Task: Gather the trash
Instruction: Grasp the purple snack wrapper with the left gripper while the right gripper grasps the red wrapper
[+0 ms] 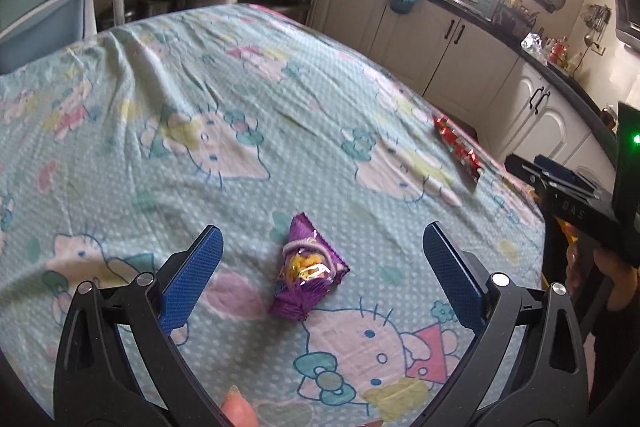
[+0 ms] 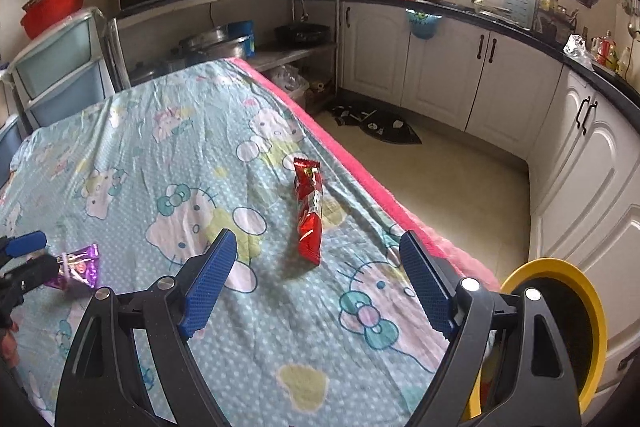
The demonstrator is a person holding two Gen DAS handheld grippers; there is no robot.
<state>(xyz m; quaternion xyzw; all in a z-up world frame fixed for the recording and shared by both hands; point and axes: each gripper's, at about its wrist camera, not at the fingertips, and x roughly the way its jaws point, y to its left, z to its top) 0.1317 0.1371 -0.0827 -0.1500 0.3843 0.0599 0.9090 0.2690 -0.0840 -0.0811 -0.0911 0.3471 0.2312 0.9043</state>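
both tools wide open. purple wrapper (image 1: 308, 269) looks light, crinkly, slippery... best pinched across its puffy middle, same for red wrapper (image 2: 309, 211).

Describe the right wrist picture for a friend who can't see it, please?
An open two-finger gripper with blue pads points at a red snack wrapper lying on a table under a Hello Kitty cloth. A purple wrapper lies at far left by the other gripper, a yellow-rimmed bin stands at lower right, and kitchen cabinets fill the background.
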